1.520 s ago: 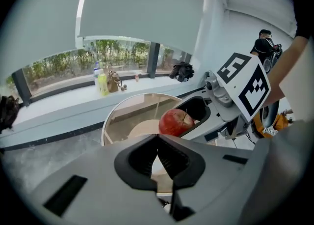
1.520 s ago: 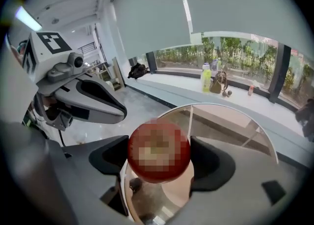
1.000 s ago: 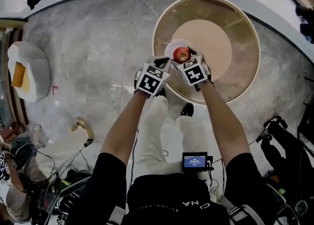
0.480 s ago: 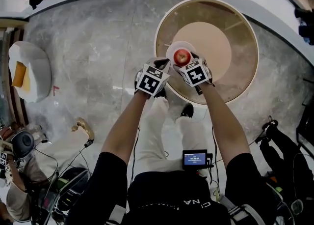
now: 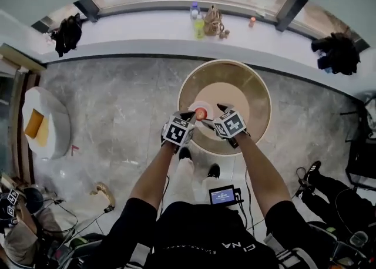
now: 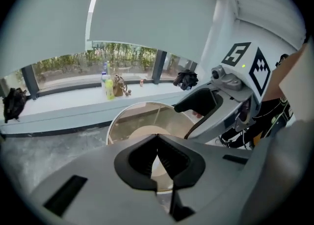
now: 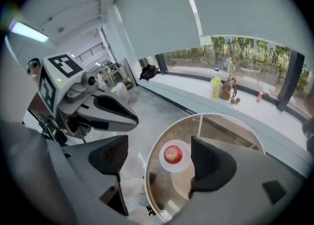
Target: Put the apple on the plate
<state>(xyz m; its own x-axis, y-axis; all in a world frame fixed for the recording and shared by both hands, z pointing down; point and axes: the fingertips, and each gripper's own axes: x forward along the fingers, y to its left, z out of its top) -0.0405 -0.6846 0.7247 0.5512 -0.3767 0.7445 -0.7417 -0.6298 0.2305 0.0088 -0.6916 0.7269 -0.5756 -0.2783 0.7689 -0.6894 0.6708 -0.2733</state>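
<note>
The red apple (image 5: 201,113) (image 7: 172,154) lies on a small white plate (image 5: 207,107) (image 7: 163,164) near the front left edge of the round wooden table (image 5: 249,86) (image 7: 230,130). My right gripper (image 5: 214,115) (image 7: 158,146) hangs above the plate, open and holding nothing; the apple shows far below between its jaws. My left gripper (image 5: 191,114) (image 6: 157,162) is just left of the plate, shut and holding nothing. Each gripper shows in the other's view: the left gripper (image 7: 114,112) and the right gripper (image 6: 198,102).
A long white window ledge (image 5: 147,30) behind the table carries bottles (image 5: 198,22) and dark bags (image 5: 67,33). A white seat with an orange cushion (image 5: 35,124) stands at the left. My feet (image 5: 197,162) are by the table's front edge. Cables and gear (image 5: 76,227) lie on the floor.
The head camera has risen, so everything looks smaller. Both grippers have lifted away from the apple, which stays on the plate.
</note>
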